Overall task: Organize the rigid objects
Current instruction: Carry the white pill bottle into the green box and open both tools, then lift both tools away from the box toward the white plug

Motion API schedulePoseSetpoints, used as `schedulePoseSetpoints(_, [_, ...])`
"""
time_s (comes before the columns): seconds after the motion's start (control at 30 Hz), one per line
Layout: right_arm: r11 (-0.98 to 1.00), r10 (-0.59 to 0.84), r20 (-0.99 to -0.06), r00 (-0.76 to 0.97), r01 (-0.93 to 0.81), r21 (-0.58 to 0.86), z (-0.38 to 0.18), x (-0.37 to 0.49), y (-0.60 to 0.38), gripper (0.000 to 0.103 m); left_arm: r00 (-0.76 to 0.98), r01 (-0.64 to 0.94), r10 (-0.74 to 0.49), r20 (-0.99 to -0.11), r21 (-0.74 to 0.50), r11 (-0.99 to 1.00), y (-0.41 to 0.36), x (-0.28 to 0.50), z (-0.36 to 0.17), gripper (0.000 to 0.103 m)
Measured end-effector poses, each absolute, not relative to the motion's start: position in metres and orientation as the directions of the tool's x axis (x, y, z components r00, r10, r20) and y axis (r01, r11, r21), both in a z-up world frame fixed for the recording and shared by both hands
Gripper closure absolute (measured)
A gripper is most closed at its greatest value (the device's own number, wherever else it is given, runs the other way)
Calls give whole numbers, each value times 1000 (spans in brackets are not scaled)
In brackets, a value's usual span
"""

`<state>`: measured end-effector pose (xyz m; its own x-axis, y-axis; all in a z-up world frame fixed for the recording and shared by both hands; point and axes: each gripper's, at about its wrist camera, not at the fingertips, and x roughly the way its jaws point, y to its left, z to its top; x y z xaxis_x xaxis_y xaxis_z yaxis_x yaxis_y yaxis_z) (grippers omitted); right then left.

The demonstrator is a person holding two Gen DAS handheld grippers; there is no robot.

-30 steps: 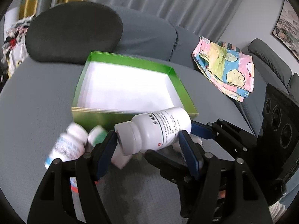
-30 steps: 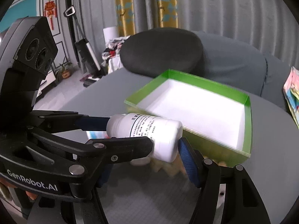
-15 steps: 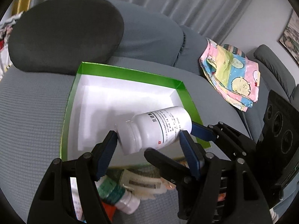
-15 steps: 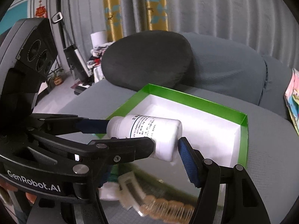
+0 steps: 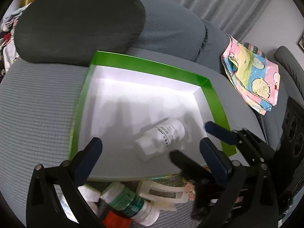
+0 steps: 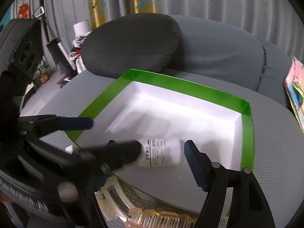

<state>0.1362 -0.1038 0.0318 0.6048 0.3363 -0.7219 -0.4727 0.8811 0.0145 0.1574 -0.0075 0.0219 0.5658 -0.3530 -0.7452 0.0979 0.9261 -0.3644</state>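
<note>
A white pill bottle point(image 5: 161, 138) lies on its side on the white floor of the green-rimmed box point(image 5: 148, 64), near its front right corner. It also shows in the right wrist view point(image 6: 161, 154), with the box rim point(image 6: 190, 83) behind it. My left gripper point(image 5: 152, 152) is open wide above the box's front edge, the bottle loose between and beyond its fingers. My right gripper point(image 6: 163, 157) is open too, its left finger crossing in front of the bottle's cap. Both grippers are empty.
In front of the box lie a green-labelled bottle point(image 5: 129, 203), a cream hair claw point(image 5: 163, 193), an orange-capped item point(image 5: 115, 221) and other white bottles. A dark cushion point(image 5: 79, 22) stands behind the box. A patterned cloth point(image 5: 254, 76) lies at right.
Both grippers opened and let go of the white bottle. It dropped into the box and lies on its floor. The grippers moved forward over the box's front edge.
</note>
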Motion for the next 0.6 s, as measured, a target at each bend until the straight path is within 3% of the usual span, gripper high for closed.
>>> schedulePoseSetpoints(0.4, [909, 260, -662, 703, -410, -78, 62, 81, -115, 16, 626, 85, -273, -730, -284, 955, 11, 106, 47, 1])
schedulePoseSetpoints(0.6, [912, 254, -647, 719, -401, -88, 76, 49, -119, 15, 651, 86, -239, -720, -243, 966, 14, 77, 56, 1])
